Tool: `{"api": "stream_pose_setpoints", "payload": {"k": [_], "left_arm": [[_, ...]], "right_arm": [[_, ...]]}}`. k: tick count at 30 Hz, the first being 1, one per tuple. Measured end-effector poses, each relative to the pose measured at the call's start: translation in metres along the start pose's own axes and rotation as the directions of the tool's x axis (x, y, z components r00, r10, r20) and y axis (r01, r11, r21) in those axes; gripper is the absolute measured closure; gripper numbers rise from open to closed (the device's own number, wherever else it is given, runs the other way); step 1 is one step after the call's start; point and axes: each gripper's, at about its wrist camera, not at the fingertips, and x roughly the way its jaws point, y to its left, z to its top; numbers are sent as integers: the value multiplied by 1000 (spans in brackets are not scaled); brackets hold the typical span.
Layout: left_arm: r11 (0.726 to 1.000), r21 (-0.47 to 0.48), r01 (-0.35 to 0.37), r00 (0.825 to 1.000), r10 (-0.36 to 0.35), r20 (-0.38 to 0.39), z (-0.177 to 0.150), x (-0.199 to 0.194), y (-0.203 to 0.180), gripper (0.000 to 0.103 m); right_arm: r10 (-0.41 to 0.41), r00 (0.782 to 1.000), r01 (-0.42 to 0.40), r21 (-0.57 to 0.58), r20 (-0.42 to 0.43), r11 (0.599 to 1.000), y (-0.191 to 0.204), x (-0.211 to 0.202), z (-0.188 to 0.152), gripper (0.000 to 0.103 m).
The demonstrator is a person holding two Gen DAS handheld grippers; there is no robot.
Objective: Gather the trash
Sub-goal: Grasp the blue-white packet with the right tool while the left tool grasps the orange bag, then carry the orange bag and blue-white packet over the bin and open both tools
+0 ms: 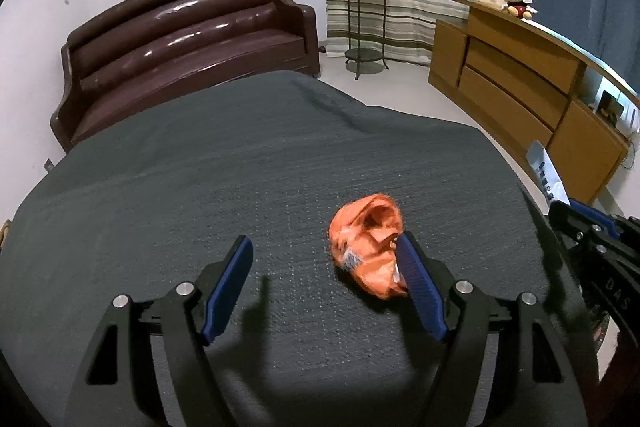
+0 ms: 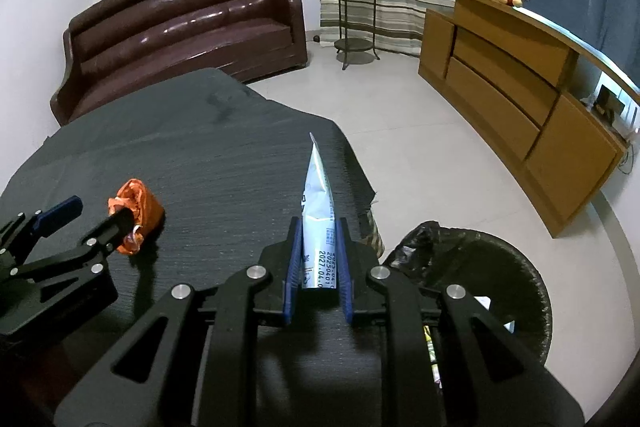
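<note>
Two pieces of trash show, and you have one of them in hand. Your right gripper is pinching a pale blue and white packet between its blue pads, with the packet's pointed end sticking out ahead of the fingers over the edge of the table's dark cloth. Just to the right of that gripper and lower down sits a round bin lined with a black bag, with bits of paper inside it. Your left gripper has its jaws spread wide over the same dark cloth. A crumpled orange wrapper lies on the cloth, right against the inner face of the right-hand finger and well clear of the other one, so nothing is squeezed there. From the right wrist view that wrapper sits at the tip of your left gripper, near the table's left part. Beyond the table stand a brown sofa, a plant stand with a potted plant on top, striped curtains and a wooden sideboard with a soft toy on it.
</note>
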Motion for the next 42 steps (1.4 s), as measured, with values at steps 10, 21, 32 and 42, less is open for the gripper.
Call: {"api": "stream_pose_setpoints", "payload": {"k": [10,21,32,42], "left_arm": [[1000,-3,-8,1000,8,6,3,-6,-6,30],[1000,1,-12,1000,12,-28,4,11,-13,49],[999,40,-19,1000,19,1,-1,4,-21,60],[998,62,-4,998,0,56,-5,-23,-34,61]], "right_arm": [[7,1000,-7,21,3,1000,-15,2,-3,86],[15,1000,-15,21,-6,1000,-16,3,-6,86],[10,1000,-10,21,-8,1000,-14,-1,-12,86],[-10,1000,10,21,12,1000,-18,-26,-31,86]]}}
